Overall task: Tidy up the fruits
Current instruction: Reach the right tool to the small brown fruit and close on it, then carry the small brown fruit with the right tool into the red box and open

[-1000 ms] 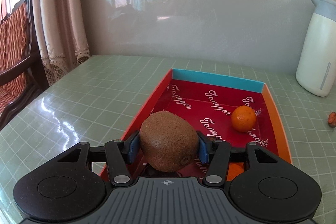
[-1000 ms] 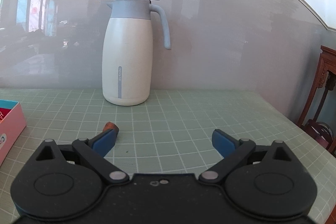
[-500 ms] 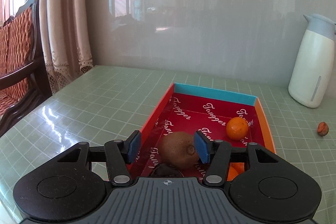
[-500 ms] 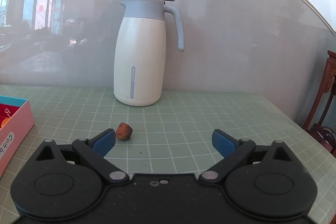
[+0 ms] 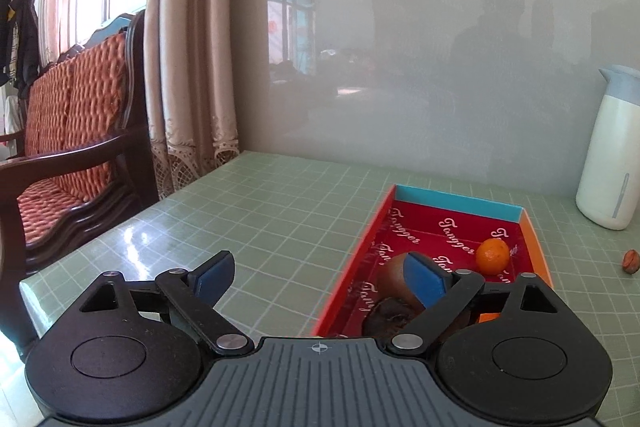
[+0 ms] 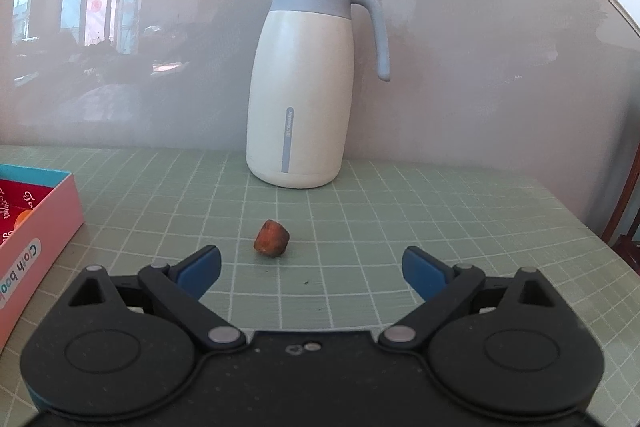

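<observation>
A brown kiwi (image 5: 394, 277) lies in the red box (image 5: 440, 201), partly behind my left gripper's right pad, beside a dark fruit (image 5: 386, 319) and a small orange (image 5: 492, 256). My left gripper (image 5: 320, 277) hangs over the box's near left edge, its jaws opening wide with nothing between them. A small reddish-brown fruit (image 6: 272, 239) rests on the green checked table, just ahead of my right gripper (image 6: 312, 267), which stands open and empty. The same fruit (image 5: 630, 261) shows right of the box in the left wrist view.
A white thermos jug (image 6: 304, 83) with a blue lid stands at the back against the wall. The box's pink side (image 6: 36, 239) is at the left of the right wrist view. A wooden chair (image 5: 72, 147) and curtain stand past the table's left edge.
My left gripper let go of the kiwi, which now lies in the box, then opened wide and drew back and left. My right gripper shifted so the small fruit sits nearer its middle.
</observation>
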Demonstrator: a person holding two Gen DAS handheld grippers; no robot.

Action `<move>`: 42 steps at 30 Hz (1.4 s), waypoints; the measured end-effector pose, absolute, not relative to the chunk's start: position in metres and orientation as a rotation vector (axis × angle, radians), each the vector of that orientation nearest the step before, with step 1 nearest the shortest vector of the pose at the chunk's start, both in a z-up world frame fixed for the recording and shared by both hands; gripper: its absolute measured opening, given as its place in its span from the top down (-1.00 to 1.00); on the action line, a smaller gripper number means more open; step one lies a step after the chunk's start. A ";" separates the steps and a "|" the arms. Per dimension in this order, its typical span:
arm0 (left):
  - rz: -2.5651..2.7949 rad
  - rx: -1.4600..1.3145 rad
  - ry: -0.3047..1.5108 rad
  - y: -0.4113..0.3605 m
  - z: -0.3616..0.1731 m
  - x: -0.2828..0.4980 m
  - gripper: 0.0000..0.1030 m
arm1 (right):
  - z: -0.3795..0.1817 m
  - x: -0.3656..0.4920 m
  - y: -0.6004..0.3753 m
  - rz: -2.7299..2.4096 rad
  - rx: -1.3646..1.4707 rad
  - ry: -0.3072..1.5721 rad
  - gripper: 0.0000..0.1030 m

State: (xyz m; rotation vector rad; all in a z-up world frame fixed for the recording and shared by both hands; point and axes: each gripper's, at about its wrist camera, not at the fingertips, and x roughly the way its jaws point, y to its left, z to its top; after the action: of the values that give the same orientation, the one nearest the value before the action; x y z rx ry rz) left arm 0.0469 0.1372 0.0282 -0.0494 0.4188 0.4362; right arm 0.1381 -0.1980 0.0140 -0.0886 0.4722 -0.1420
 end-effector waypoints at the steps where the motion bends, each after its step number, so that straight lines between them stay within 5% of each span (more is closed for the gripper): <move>1: 0.448 -0.046 0.410 0.139 0.028 0.044 -0.81 | 0.013 0.140 -0.197 -0.137 -0.084 0.475 -0.88; 24: 0.548 -0.078 0.391 0.186 0.024 0.022 -0.87 | -0.013 0.222 -0.203 -0.143 0.073 0.624 -0.67; 34: 0.501 -0.065 0.380 0.177 0.025 0.024 -0.87 | -0.023 0.236 -0.214 -0.127 0.095 0.666 -0.20; 39: 0.498 -0.081 0.387 0.179 0.025 0.026 -0.88 | -0.022 0.240 -0.207 -0.114 0.044 0.664 0.48; 42: 0.503 -0.104 0.393 0.182 0.024 0.025 -0.88 | -0.021 0.237 -0.202 -0.090 0.035 0.663 0.48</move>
State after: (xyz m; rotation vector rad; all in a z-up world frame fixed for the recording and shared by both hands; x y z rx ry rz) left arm 0.0254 0.1819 0.0245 -0.1040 0.3934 0.5031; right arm 0.2372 -0.2023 -0.0211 0.0355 0.6631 -0.0900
